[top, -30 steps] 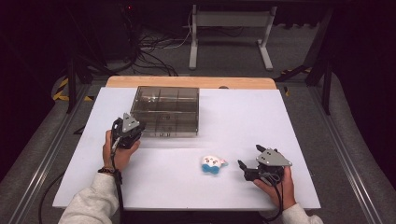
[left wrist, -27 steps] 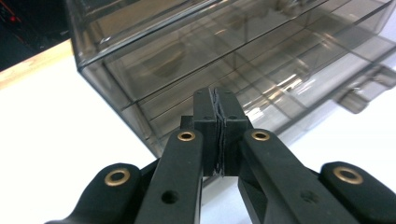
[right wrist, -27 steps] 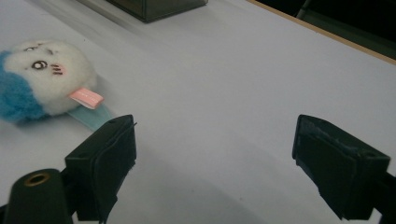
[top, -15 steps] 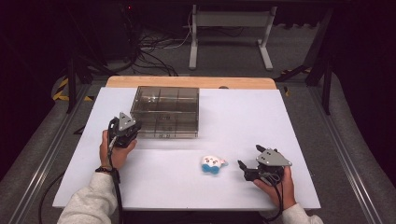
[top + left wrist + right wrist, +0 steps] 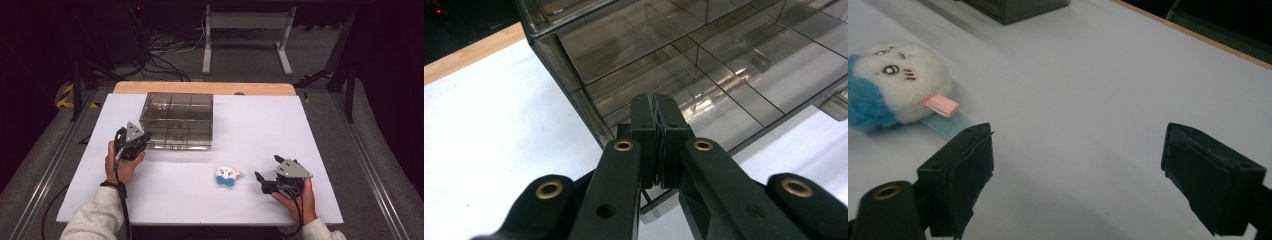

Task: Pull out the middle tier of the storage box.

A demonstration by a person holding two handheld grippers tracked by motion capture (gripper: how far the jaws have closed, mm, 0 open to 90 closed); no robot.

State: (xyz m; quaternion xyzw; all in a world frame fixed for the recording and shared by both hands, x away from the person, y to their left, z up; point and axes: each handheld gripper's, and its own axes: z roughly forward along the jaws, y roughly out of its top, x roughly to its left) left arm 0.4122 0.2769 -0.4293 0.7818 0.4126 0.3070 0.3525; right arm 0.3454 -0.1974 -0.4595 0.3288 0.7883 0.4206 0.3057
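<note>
The white table [image 5: 165, 200] has broad bare room along its near edge and across its right half; a smoke-tinted compartment box [image 5: 178, 120] stands toward the far left, close to the wooden strip [image 5: 205, 88] at the far edge; the small white-and-blue plush toy [image 5: 227, 175] lies near the middle of the near half, apart from the box and with clear surface all round it.

The left hand [image 5: 122, 165] comes in from the near left, its sleeve [image 5: 95, 217] over the table edge; the left gripper [image 5: 145, 138] points right toward the box's near left corner, just beside that wall; whether it touches cannot be told; in the left gripper view its jaws are pressed together with nothing between them, the box's corner right ahead.

The right hand [image 5: 295, 197] rests near the right front of the table; the right gripper [image 5: 258, 178] points left toward the toy, near it but apart; its jaws are spread wide and grasp nothing; in the right gripper view the toy [image 5: 890, 85] lies just beyond the left-hand jaw, its pink tag [image 5: 941, 104] nearest.
</note>
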